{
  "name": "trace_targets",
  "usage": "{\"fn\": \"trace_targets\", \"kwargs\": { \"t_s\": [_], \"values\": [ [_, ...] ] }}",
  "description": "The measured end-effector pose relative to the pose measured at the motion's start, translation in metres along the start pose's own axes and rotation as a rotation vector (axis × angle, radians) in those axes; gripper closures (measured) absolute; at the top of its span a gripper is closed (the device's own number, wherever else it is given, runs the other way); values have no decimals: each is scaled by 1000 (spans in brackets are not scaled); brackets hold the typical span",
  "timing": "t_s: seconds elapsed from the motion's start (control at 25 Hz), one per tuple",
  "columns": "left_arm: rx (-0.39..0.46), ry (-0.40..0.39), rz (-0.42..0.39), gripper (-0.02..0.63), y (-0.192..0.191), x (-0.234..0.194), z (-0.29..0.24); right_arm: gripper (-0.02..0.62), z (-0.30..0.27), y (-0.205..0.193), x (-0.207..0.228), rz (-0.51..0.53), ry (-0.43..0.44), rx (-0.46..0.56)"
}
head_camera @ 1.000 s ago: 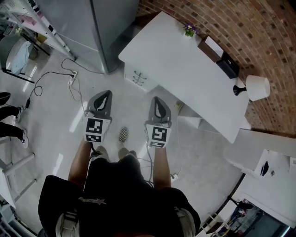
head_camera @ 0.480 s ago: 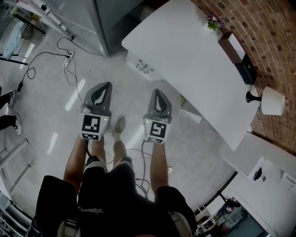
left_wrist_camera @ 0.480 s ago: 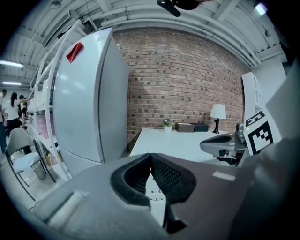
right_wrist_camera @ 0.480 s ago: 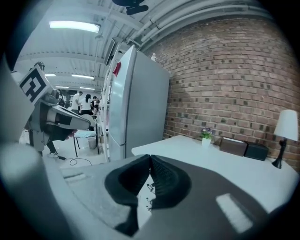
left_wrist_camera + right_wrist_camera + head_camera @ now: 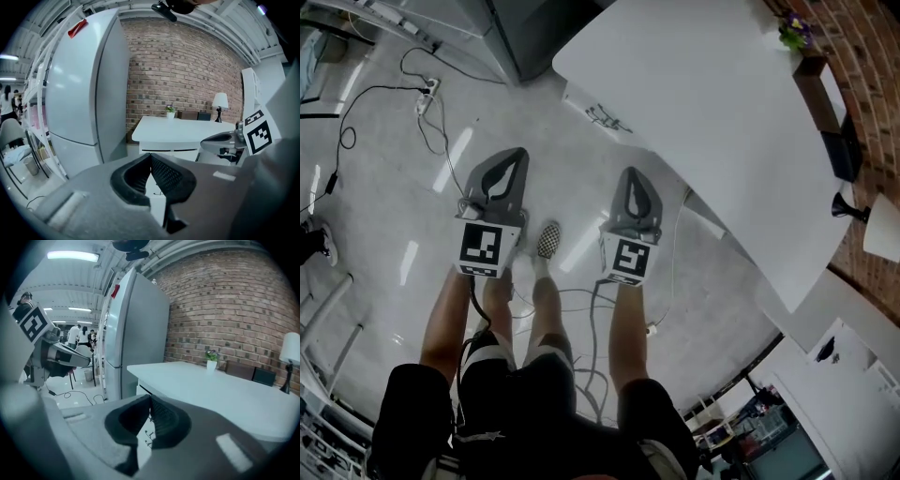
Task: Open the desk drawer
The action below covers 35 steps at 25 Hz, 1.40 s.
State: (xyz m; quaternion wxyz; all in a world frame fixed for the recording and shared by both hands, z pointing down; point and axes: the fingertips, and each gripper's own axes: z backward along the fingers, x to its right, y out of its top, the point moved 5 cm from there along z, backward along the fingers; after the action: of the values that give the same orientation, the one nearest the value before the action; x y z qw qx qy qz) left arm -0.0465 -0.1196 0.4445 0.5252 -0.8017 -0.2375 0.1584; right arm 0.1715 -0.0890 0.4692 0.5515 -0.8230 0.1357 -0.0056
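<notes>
The white desk (image 5: 722, 112) fills the upper right of the head view. Its drawer fronts (image 5: 600, 114) with small dark handles sit under the near-left end. Both grippers hang above the floor, short of the desk and pointing toward it. My left gripper (image 5: 511, 161) is shut with nothing in it, its ribbed pads meeting at the tips (image 5: 150, 157). My right gripper (image 5: 630, 174) is also shut and empty (image 5: 150, 399). The left gripper view shows the drawer front (image 5: 168, 151) below the desk top (image 5: 183, 131). In the right gripper view drawer handles (image 5: 149, 434) show between the jaws.
A tall grey fridge (image 5: 79, 93) stands left of the desk. Cables and a power strip (image 5: 427, 89) lie on the floor at left. A lamp (image 5: 872, 220), a small plant (image 5: 792, 28) and dark boxes (image 5: 834, 141) sit along the brick wall. My shoe (image 5: 547, 240) is between the grippers.
Both grippers have sunk lower and drawn nearer the desk's drawer end. The desk has slid toward the upper right of the head view. Both stay shut.
</notes>
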Motion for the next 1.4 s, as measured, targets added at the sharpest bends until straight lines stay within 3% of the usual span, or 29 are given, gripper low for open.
{"fn": "trace_targets", "kwargs": {
  "t_s": [0.36, 0.6, 0.72, 0.8, 1.12, 1.4],
  "values": [
    [-61, -33, 23, 595, -85, 0, -45, 591, -42, -76, -2, 5, 8, -42],
    [-90, -36, 29, 595, -124, -4, -59, 591, -69, -105, -7, 79, 11, -125],
    [-105, -36, 34, 595, -136, -6, -61, 589, -86, -114, -5, 181, 26, -182],
    [-119, -36, 43, 595, -141, -8, -60, 458, -97, -116, -5, 271, 44, -225],
    [-133, -25, 76, 595, -153, -12, -58, 413, -138, -133, -14, 647, 69, -386],
    [-151, -22, 94, 595, -162, -16, -58, 413, -161, -146, -12, 762, 41, -443]
  ]
}}
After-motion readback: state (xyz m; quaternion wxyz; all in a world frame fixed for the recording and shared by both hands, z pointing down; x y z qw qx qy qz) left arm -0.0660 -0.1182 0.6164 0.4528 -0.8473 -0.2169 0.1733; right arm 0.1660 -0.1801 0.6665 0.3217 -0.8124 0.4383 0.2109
